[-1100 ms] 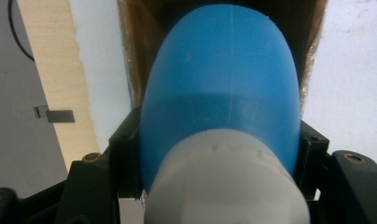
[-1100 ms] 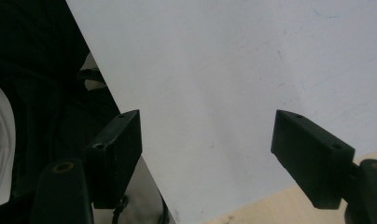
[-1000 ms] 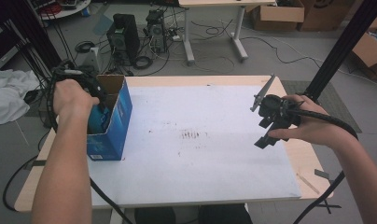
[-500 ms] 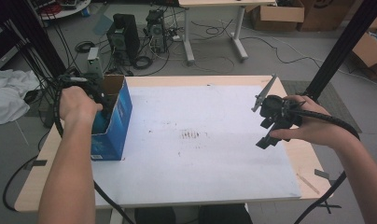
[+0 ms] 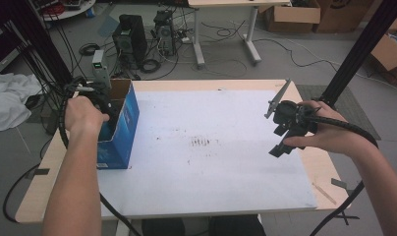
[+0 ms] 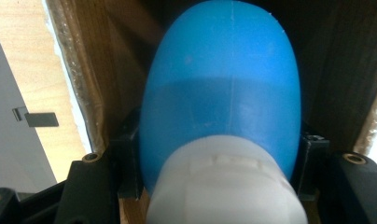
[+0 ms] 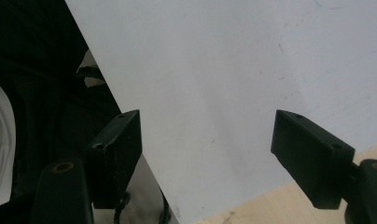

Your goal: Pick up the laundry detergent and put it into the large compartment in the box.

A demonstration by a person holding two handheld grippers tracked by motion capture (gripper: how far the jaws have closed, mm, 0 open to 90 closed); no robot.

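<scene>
Left gripper view: left gripper (image 6: 219, 186) clamps blue bottle (image 6: 221, 98) with white cap, inside box (image 5: 119, 125) at left of high view. Right gripper (image 7: 207, 154) spread wide, nothing between jaws, over white sheet (image 7: 233, 70).

On the desk (image 5: 304, 162) we see a sheet (image 5: 211, 147) covering most of the top, with an open box (image 5: 119, 129) standing at its left edge. The left claw (image 5: 96, 105) reaches down into that box, and inside it a bottle (image 6: 221, 98) sits between the jaws, seemingly clamped, though the close view leaves that unsure. The right claw (image 7: 207, 154) hangs above the sheet's right side, well apart from the box. Behind the desk, computer towers (image 5: 145, 37) stand on the floor.
</scene>
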